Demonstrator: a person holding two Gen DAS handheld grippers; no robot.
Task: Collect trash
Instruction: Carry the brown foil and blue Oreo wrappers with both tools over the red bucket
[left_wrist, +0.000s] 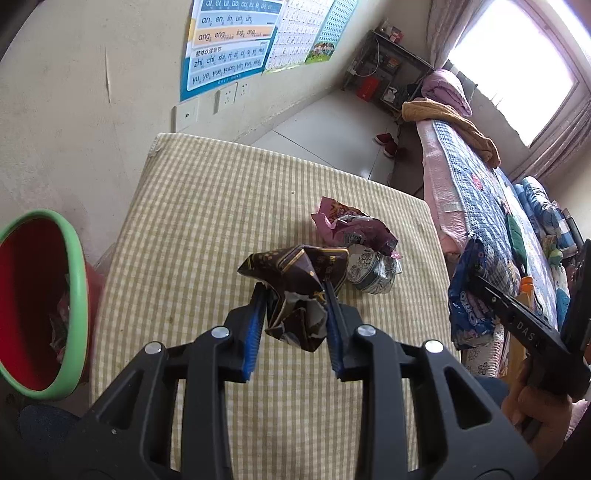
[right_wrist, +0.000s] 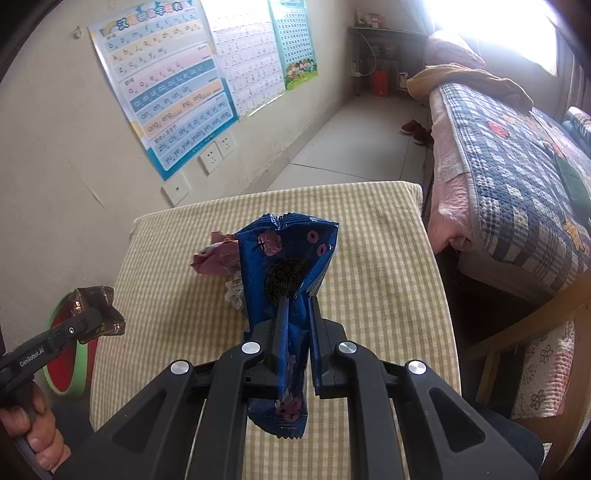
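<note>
My left gripper (left_wrist: 293, 291) is shut on a crumpled dark brown wrapper (left_wrist: 299, 280) and holds it above the checked table (left_wrist: 207, 206). It also shows at the left of the right wrist view (right_wrist: 98, 310). My right gripper (right_wrist: 297, 301) is shut on a blue Oreo wrapper (right_wrist: 291, 266), held above the table (right_wrist: 388, 266); the wrapper also shows at the right of the left wrist view (left_wrist: 471, 295). A purple wrapper (left_wrist: 351, 225) and a blue-white patterned wrapper (left_wrist: 373, 271) lie on the table. A red bin with a green rim (left_wrist: 79, 288) stands left of the table, with trash inside.
A wall with posters (left_wrist: 229, 44) and sockets (left_wrist: 227, 98) runs along the table's left side. A bed with a patchwork quilt (right_wrist: 517, 177) stands to the right. A wooden chair (right_wrist: 524, 350) is at the lower right. Red shoes (right_wrist: 415, 129) lie on the floor.
</note>
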